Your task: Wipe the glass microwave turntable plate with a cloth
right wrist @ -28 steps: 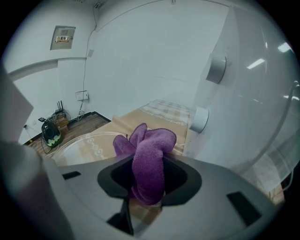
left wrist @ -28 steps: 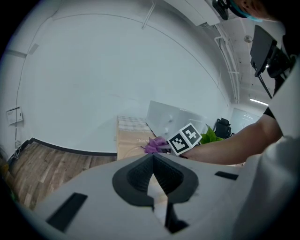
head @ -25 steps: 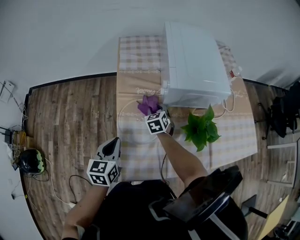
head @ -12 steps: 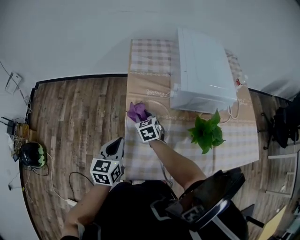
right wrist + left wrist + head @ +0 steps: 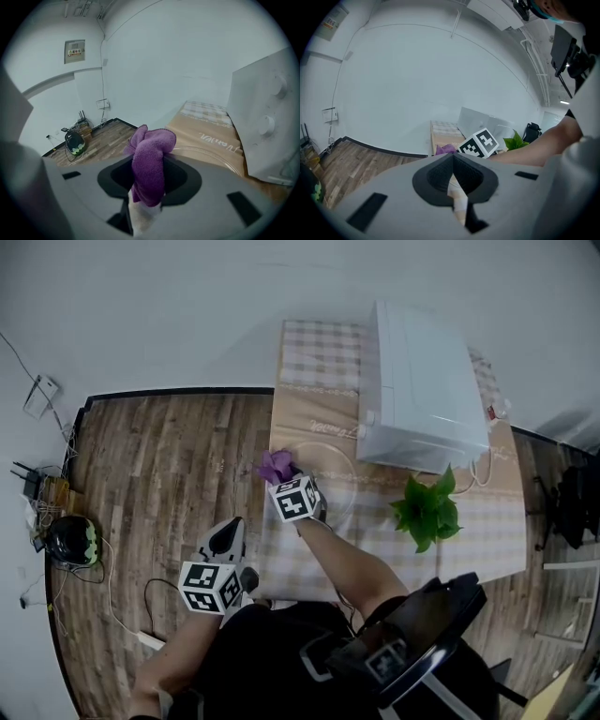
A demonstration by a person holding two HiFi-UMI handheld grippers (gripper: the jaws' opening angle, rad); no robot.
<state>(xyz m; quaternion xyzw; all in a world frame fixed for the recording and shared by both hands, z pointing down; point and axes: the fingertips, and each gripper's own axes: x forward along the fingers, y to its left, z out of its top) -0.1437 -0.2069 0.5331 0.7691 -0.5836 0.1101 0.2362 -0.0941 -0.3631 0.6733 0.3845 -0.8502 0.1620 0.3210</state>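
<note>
I'm in a plain, white-walled room dressed up like a home kitchen corner: wood-plank floor [image 5: 159,456], a table under a checked tablecloth [image 5: 319,357], a white microwave [image 5: 427,381], a leafy plant [image 5: 427,512], and plugs and cables [image 5: 42,493] by the wall.

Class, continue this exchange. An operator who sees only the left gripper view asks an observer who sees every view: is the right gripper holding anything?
Observer: Yes, the right gripper is shut on the purple cloth, which bunches above its jaws.
Operator: Where is the glass plate?
Observer: The glass plate lies on the table before the microwave, the cloth by its left edge in the head view.
Operator: And my gripper?
Observer: The left gripper hangs beside the table, over the wooden floor.
</note>
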